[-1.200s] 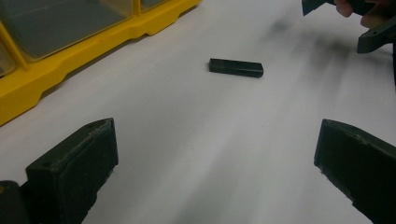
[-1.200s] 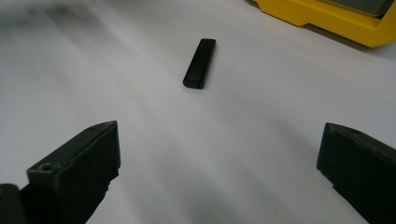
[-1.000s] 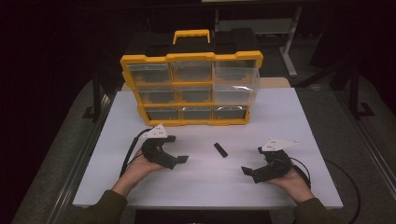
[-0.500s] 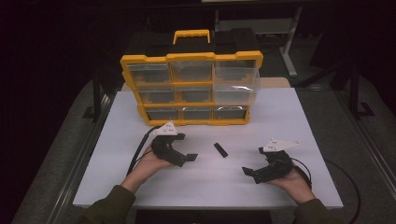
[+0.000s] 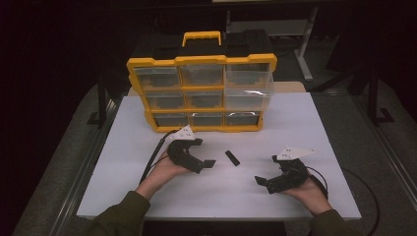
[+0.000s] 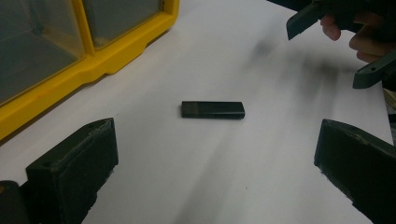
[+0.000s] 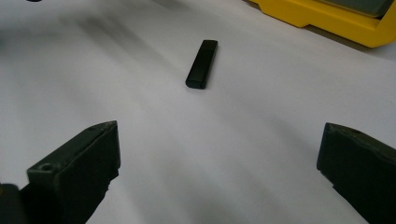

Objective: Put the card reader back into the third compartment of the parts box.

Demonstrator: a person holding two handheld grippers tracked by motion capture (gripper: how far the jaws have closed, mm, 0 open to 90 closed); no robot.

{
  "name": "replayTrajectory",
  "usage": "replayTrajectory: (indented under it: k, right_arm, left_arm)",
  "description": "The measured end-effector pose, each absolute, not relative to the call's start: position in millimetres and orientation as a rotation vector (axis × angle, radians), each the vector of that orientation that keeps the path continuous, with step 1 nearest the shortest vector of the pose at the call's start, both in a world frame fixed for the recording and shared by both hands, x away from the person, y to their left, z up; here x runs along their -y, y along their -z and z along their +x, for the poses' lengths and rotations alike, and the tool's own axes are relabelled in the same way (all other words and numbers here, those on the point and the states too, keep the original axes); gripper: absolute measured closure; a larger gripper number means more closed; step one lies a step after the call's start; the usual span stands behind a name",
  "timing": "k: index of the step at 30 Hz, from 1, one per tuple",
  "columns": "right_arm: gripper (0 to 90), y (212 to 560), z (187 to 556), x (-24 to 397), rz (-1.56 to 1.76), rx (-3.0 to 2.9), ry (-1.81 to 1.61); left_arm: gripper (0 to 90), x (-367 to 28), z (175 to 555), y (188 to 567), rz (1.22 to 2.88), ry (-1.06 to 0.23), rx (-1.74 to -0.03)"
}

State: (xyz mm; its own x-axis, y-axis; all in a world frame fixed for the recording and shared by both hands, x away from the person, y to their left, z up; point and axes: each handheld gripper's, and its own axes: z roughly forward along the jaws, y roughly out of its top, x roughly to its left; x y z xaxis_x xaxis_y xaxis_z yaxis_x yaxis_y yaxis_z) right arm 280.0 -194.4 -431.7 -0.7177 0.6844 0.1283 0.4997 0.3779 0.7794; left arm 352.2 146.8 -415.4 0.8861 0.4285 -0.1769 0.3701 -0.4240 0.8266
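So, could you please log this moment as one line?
left gripper: open, near black stick | right gripper: open, farther off | stick: flat on table | organizer: behind

A yellow plastic organiser cabinet with clear drawers (image 5: 201, 93) stands at the far side of the white-topped bench (image 5: 314, 128), a yellow carry handle (image 5: 201, 37) on its black top. One right-hand drawer (image 5: 249, 83) juts forward. A small flat black rectangular stick (image 5: 232, 158) lies on the bench nearer the front.

your white table (image 5: 314, 123) carries a yellow drawer organizer (image 5: 201, 93) at the back and a small black bar (image 5: 232, 158) lying flat mid-table.
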Motion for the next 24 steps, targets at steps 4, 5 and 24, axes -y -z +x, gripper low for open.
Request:
replayTrajectory:
  k: [4,5,24]
  right_arm:
    - [0.0,431.9,280.0,194.1,1.054,-2.424,-1.256]
    - [0.0,431.8,279.8,194.0,1.055,-2.425,-1.257]
    - [0.0,431.9,279.8,194.0,1.051,-2.430,-1.264]
  left_arm:
    - [0.0,-142.2,354.0,414.7,2.054,-0.073,-0.571]
    - [0.0,-140.2,354.6,414.5,2.053,-0.072,-0.570]
    - [0.0,-118.8,363.7,414.9,2.050,-0.064,-0.564]
